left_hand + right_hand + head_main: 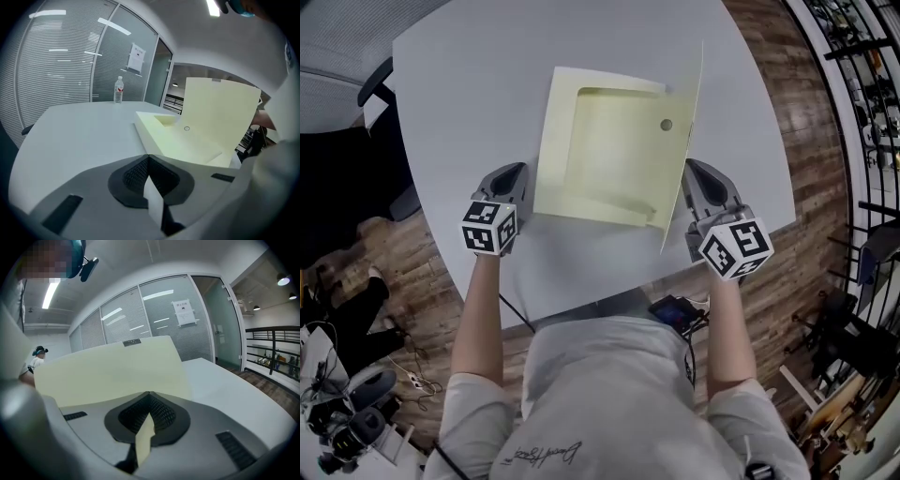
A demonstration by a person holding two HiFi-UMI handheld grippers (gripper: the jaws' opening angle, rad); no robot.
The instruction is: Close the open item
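Both tongs are clenched on nothing: the left gripper [514, 172] sits beside the box [600, 159], the right gripper [695, 171] against its upright lid [108, 371], so best nudge that lid steadily toward the left tong.

Folder [600, 159]: on worktop [469, 84], centre.
Left hand-held gripper [514, 173]: just left of folder.
Right hand-held gripper [694, 169]: just right of folder.

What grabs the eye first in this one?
A pale yellow folder lies open in the middle of the grey table, its cover standing nearly upright along its right edge. The right gripper, jaws together, sits right against the cover's outer face, while the left gripper, also shut, rests by the folder's near left corner.
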